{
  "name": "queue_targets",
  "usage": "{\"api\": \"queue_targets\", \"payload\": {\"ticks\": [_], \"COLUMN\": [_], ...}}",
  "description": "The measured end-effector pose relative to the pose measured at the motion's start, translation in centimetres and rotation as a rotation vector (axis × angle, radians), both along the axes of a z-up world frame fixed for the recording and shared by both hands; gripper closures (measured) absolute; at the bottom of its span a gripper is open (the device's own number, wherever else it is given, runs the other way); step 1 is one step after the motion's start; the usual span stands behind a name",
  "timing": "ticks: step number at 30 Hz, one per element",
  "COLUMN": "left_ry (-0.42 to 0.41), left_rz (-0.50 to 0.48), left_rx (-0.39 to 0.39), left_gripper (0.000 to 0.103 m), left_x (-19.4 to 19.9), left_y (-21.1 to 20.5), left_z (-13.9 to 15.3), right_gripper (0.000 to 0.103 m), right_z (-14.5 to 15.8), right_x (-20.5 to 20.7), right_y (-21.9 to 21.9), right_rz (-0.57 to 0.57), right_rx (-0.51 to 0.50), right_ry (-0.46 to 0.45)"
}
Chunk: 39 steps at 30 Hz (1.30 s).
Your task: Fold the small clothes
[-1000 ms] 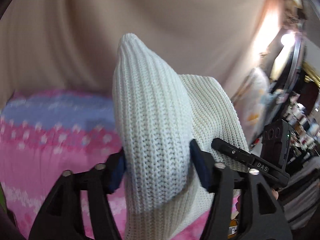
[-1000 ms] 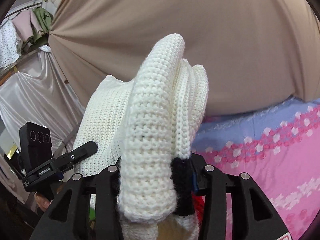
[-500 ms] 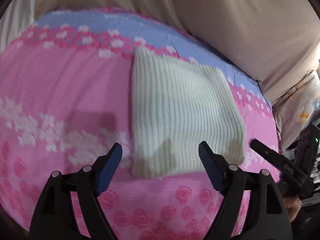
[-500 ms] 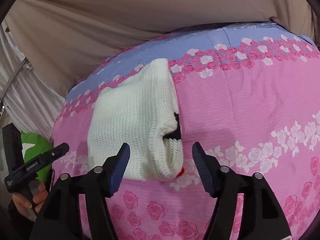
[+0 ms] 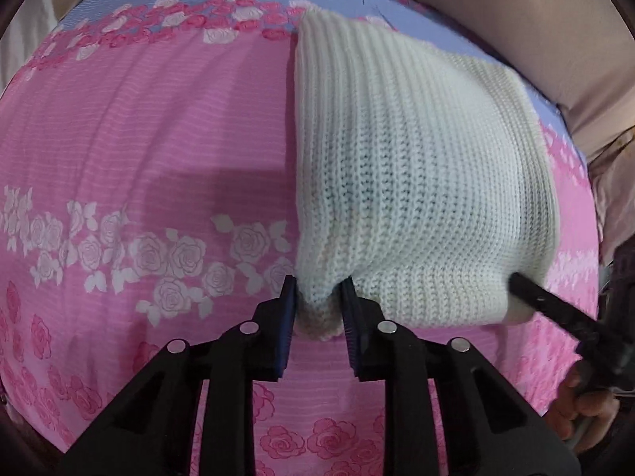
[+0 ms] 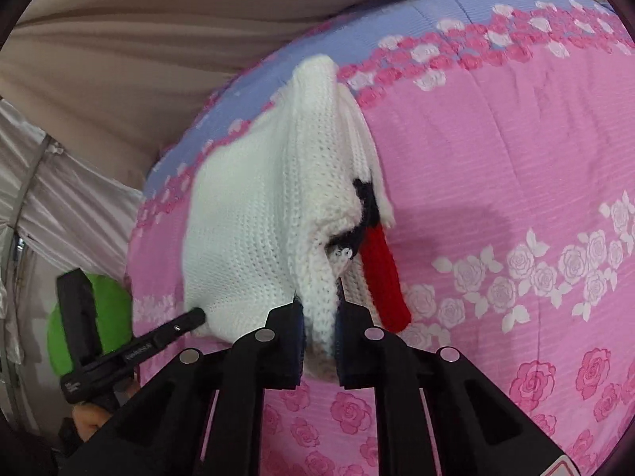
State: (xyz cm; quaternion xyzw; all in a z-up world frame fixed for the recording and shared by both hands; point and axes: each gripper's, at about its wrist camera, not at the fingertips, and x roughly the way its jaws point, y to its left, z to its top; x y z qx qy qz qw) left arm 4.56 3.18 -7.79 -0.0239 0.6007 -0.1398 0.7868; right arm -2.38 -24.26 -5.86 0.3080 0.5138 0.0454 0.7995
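A folded white knit sweater (image 5: 416,166) lies on the pink rose-print bedspread (image 5: 139,139). My left gripper (image 5: 317,301) is shut on its near left corner. In the right wrist view the same sweater (image 6: 254,214) shows black trim and a red knit strip (image 6: 383,273) on its right side. My right gripper (image 6: 319,309) is shut on its near right corner. Each gripper's finger shows in the other's view, the right one (image 5: 555,309) and the left one (image 6: 158,337), at the sweater's near edge.
The bedspread has a blue band (image 6: 436,12) at its far edge, against a beige curtain (image 6: 158,39). A green object (image 6: 103,317) sits past the bed's left side. A patterned pillow (image 5: 615,182) lies beyond the right edge.
A second ago both grippers held the sweater up in the air. They let it down flat and opened half a second ago. Now both have closed on its near corners.
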Motion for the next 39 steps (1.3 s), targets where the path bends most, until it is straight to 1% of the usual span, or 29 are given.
{"api": "queue_targets", "payload": {"ticks": [1, 2, 3, 4, 5, 6, 7, 8, 10, 12, 13, 15, 17, 20, 23, 25, 29, 33, 34, 36, 39], "left_ry": [-0.012, -0.025, -0.039, -0.051, -0.082, -0.102, -0.124, -0.143, -0.171, -0.215, -0.240, -0.300, -0.329, -0.355, -0.372, -0.385, -0.401, -0.404, -0.408, -0.420, -0.418], "left_rz": [0.000, -0.001, -0.005, -0.007, -0.007, -0.007, -0.007, -0.008, -0.009, 0.001, 0.001, -0.007, -0.012, 0.006, 0.018, 0.013, 0.022, 0.029, 0.028, 0.035, 0.041], "left_rx": [0.018, 0.031, 0.039, 0.053, 0.078, 0.087, 0.092, 0.089, 0.082, 0.100, 0.114, 0.164, 0.201, 0.229, 0.254, 0.266, 0.272, 0.259, 0.268, 0.279, 0.272], "left_gripper": [0.078, 0.078, 0.076, 0.072, 0.064, 0.054, 0.050, 0.043, 0.038, 0.023, 0.020, 0.019, 0.019, 0.019, 0.020, 0.020, 0.020, 0.019, 0.020, 0.020, 0.020], "left_x": [-0.3, -0.7, -1.1, -1.4, -2.0, -2.5, -3.0, -3.7, -4.6, -5.6, -6.0, -7.0, -7.0, -7.8, -8.6, -9.2, -9.9, -10.3, -10.5, -10.8, -11.0], "left_y": [-0.2, -0.4, -0.7, -0.8, -1.2, -1.3, -1.6, -2.0, -2.7, -3.4, -3.8, -4.5, -4.7, -4.8, -5.1, -5.3, -5.4, -5.6, -5.7, -5.9, -5.9], "left_z": [0.3, 0.9, 1.4, 1.9, 2.7, 3.2, 3.9, 4.6, 5.7, 6.7, 7.1, 7.9, 8.0, 8.3, 8.1, 7.9, 7.8, 7.9, 8.0, 8.1, 8.2], "right_gripper": [0.091, 0.091, 0.089, 0.082, 0.078, 0.077, 0.077, 0.076, 0.058, 0.052, 0.049, 0.045, 0.044, 0.043, 0.043, 0.038, 0.038, 0.038, 0.038, 0.038, 0.037], "right_z": [-2.1, -3.3, -3.2, -2.5, -1.3, 0.0, 1.5, 3.1, 5.5, 7.1, 7.7, 8.4, 8.7, 8.2, 7.3, 7.0, 6.8, 6.7, 6.8, 7.0, 7.3], "right_x": [0.3, 0.4, 0.3, 0.2, -0.1, -0.5, -0.9, -1.4, -2.7, -3.6, -4.0, -4.9, -5.6, -6.4, -6.9, -7.0, -7.4, -7.9, -7.9, -8.1, -8.4], "right_y": [0.4, 0.5, 0.4, 0.2, 0.1, 0.0, 0.0, 0.1, 0.3, 0.5, 0.7, 1.2, 1.8, 2.3, 3.2, 3.5, 4.4, 5.5, 5.7, 6.1, 6.4], "right_rz": [0.014, 0.017, -0.001, -0.014, -0.027, -0.033, -0.027, -0.024, -0.050, -0.074, -0.093, -0.123, -0.140, -0.163, -0.156, -0.148, -0.132, -0.104, -0.099, -0.088, -0.089], "right_rx": [-0.041, -0.053, -0.039, -0.027, -0.031, -0.052, -0.085, -0.134, -0.234, -0.281, -0.298, -0.337, -0.371, -0.417, -0.432, -0.448, -0.458, -0.465, -0.468, -0.478, -0.505], "right_ry": [0.059, 0.070, 0.054, 0.058, 0.046, 0.019, -0.015, -0.047, -0.081, -0.104, -0.110, -0.120, -0.122, -0.103, -0.061, -0.051, -0.050, -0.055, -0.057, -0.068, -0.076]}}
